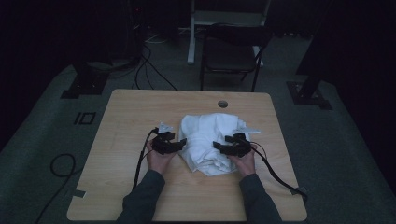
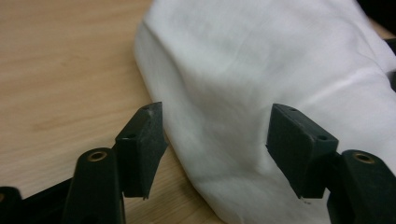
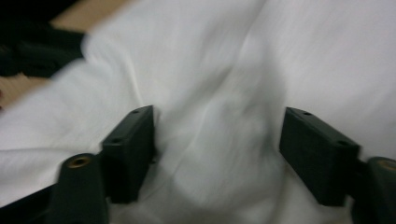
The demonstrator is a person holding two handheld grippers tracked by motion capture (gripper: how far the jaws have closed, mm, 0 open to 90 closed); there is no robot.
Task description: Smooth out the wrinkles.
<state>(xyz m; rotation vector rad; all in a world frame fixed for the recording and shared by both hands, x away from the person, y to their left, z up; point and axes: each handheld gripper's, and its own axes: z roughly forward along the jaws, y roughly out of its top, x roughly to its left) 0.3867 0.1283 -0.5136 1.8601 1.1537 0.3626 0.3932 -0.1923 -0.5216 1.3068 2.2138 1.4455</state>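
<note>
Though bundled, white cloth (image 1: 210,140) on table (image 1: 130,116).

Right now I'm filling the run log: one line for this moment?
left tool open, at cloth edge | right tool open over cloth | cloth bunched on table

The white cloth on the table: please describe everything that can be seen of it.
The white cloth is a soft, plain fabric, woven by its look, gathered into a rumpled heap with folds and creases. It lies on the wooden table, near the middle. The left gripper is at its left edge and the right gripper lies over its right part, both with jaws open; neither pinches the fabric.
</note>
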